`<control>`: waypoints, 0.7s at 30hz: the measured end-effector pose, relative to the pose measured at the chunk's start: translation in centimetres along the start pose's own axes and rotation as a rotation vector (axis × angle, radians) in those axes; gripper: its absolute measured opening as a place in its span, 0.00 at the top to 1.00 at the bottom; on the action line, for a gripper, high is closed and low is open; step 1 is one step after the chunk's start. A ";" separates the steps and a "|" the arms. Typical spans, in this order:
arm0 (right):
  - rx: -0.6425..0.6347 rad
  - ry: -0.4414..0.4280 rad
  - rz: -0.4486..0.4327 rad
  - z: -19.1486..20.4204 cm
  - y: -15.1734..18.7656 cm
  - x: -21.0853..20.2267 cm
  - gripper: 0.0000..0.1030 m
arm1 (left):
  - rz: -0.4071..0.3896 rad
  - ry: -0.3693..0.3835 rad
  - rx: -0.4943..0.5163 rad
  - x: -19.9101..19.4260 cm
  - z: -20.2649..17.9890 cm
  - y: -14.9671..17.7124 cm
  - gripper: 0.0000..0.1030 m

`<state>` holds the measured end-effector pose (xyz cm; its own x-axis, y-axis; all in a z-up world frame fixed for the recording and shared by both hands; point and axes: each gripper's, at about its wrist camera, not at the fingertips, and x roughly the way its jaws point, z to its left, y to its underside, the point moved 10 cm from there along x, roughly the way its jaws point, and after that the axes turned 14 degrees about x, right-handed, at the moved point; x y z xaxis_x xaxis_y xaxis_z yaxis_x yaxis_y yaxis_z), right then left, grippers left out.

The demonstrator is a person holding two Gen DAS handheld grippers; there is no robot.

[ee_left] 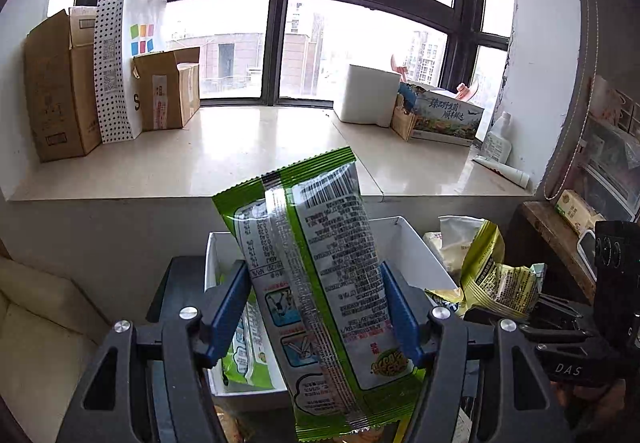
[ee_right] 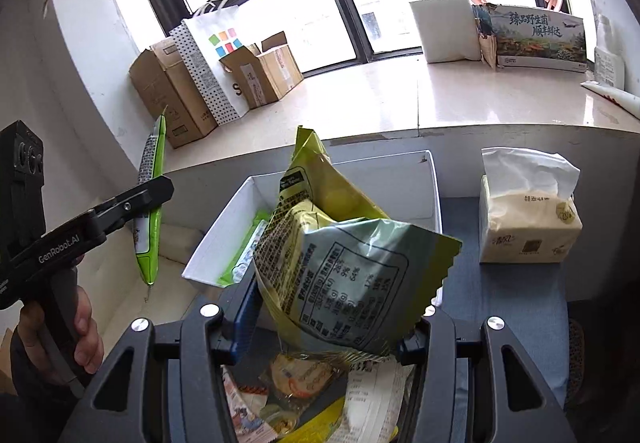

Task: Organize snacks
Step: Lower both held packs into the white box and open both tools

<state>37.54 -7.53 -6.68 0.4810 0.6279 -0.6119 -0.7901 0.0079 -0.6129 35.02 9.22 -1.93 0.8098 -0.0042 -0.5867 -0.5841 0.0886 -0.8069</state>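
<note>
My left gripper (ee_left: pixel 314 271) is shut on a green snack packet (ee_left: pixel 332 227), its blue pads pressing both sides, and holds it upright over the white box (ee_left: pixel 412 251). A second green packet (ee_left: pixel 244 359) lies inside that box. My right gripper (ee_right: pixel 340 303) is shut on a crumpled yellow-green packet (ee_right: pixel 352 263), held just short of the white box (ee_right: pixel 400 179). In the right wrist view the left gripper (ee_right: pixel 160 191) shows at the left, carrying its green packet (ee_right: pixel 150 163) edge-on. A hand (ee_right: pixel 86 331) grips its handle.
Loose snack packets (ee_right: pixel 296 383) lie under the right gripper. A tissue pack (ee_right: pixel 528 227) stands right of the box on a blue-grey surface (ee_right: pixel 520 303). The windowsill behind carries cardboard boxes (ee_left: pixel 60 91), a paper bag (ee_left: pixel 128 63), a white block (ee_left: pixel 368 95) and a printed carton (ee_left: pixel 444 119).
</note>
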 end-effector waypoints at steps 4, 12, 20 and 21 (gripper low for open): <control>0.065 0.016 0.024 -1.4 -2.7 3.4 0.44 | 0.063 -0.011 0.008 4.9 0.8 0.4 0.30; 0.096 0.083 0.031 -3.7 -4.1 5.9 0.07 | 0.148 -0.031 0.010 8.8 1.9 3.8 0.01; 0.070 0.092 -0.021 -3.5 -3.7 3.9 0.00 | 0.158 -0.016 -0.012 7.9 2.0 4.8 0.00; 0.067 0.086 -0.024 -3.2 -3.6 3.6 0.00 | 0.149 -0.008 -0.014 7.3 1.8 4.6 0.00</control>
<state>43.33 -7.80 -8.27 0.5283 0.5582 -0.6398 -0.8003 0.0757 -0.5948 38.36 11.43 -9.86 0.7148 0.0158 -0.6992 -0.6982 0.0738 -0.7121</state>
